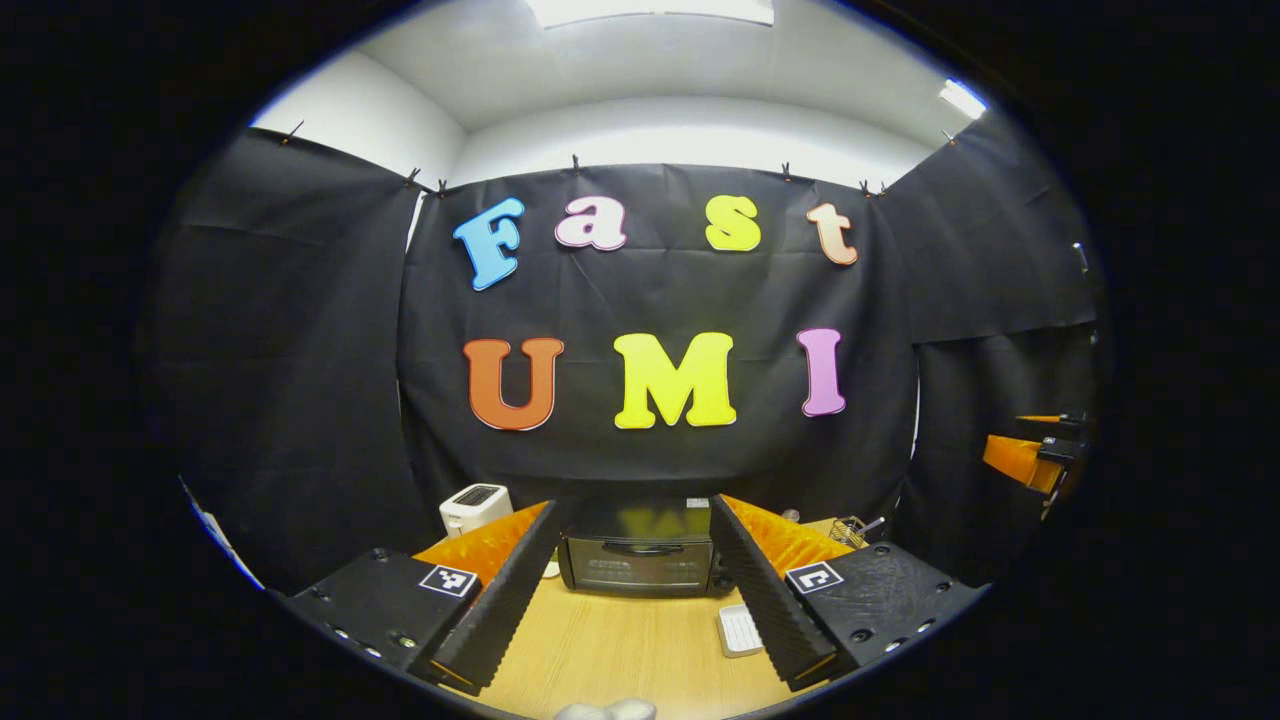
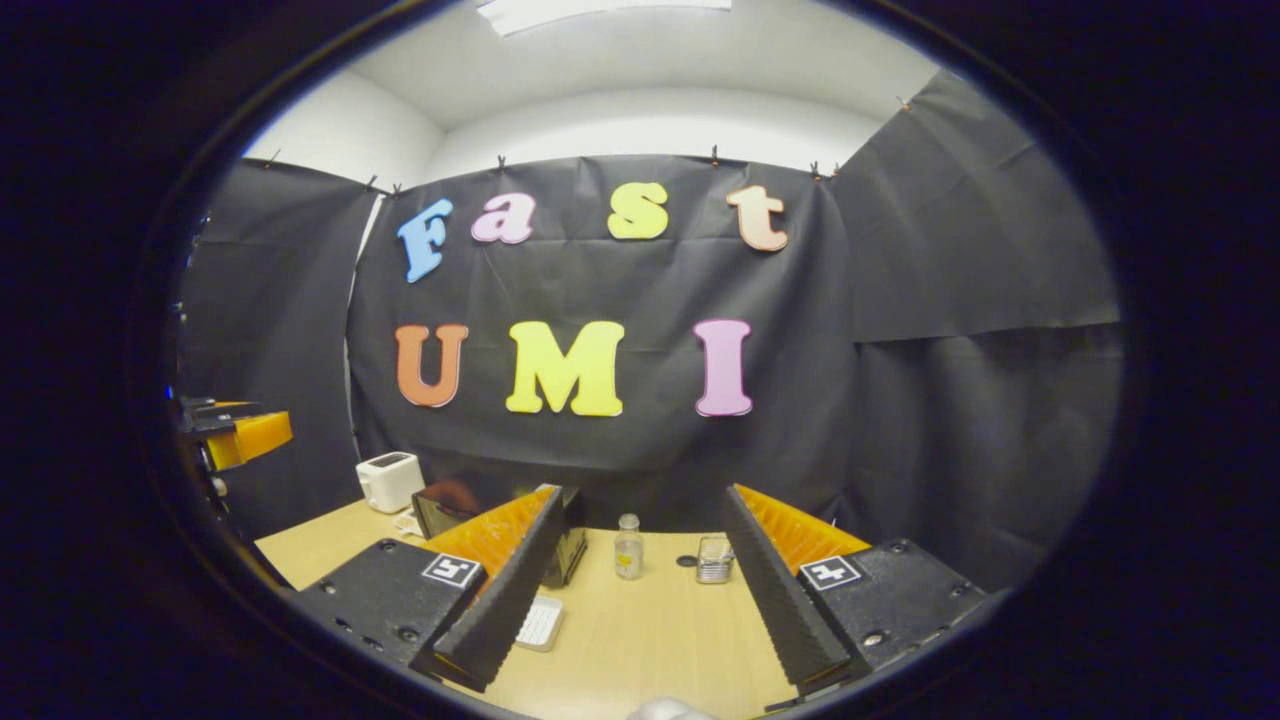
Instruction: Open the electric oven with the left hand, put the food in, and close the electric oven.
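The wooden surface (image 1: 620,640) carries everything. At its far edge against the black cloth wall stands the electric oven (image 1: 640,560), black, its door shut; in the left gripper view it sits between the fingers of the left tool (image 1: 628,600), well ahead of them. That tool is wide open and holds nothing. In the right gripper view the oven (image 2: 445,510) is largely hidden behind the left finger of the right tool (image 2: 640,590), which is likewise spread wide and empty. A white toaster (image 2: 390,480) stands left of the oven, near the wall. A flat white ridged item (image 1: 740,630) lies on the surface before the oven, partly covered by a finger; what it is cannot be told. A small clear bottle (image 2: 628,548) stands beside a small wire basket (image 2: 714,560); their contents are too small to make out. A pale rounded thing (image 1: 605,710) is cut off at the bottom edge.
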The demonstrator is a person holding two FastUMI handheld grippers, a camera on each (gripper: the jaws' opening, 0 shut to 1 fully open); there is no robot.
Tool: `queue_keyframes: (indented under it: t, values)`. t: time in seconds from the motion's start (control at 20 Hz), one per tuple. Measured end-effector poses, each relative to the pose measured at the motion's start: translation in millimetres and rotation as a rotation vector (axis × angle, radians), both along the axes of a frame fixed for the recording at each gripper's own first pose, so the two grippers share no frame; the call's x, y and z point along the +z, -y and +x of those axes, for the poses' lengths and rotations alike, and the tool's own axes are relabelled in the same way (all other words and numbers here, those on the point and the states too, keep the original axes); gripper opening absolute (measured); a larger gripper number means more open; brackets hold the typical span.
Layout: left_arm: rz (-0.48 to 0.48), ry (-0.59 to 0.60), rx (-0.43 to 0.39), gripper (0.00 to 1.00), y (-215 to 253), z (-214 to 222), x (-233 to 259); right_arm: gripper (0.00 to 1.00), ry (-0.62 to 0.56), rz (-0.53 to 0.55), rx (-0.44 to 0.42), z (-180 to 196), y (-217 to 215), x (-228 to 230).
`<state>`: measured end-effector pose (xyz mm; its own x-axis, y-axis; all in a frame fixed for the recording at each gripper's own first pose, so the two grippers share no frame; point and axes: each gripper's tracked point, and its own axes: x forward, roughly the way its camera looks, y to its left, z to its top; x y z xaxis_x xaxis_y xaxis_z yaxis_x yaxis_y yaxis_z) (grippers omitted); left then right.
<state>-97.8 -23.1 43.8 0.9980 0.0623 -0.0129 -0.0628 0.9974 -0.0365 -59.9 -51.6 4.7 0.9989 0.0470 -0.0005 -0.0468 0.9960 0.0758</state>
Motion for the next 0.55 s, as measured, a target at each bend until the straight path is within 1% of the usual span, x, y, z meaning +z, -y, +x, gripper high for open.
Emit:
queue_keyframes:
  t: [0.1, 0.25, 0.55]
  values:
    - [0.012, 0.006, -0.013, 0.96, -4, 6, 0, 1.0, -0.008, -0.003, -0.015, 2, -1, -2]
    - [0.006, 0.016, -0.033, 0.96, -7, 15, 3, 1.0, -0.009, -0.013, -0.033, 7, -8, 1]
    - [-0.009, 0.026, -0.045, 0.96, -23, 25, 6, 1.0, -0.007, -0.006, -0.026, 9, -37, 8]
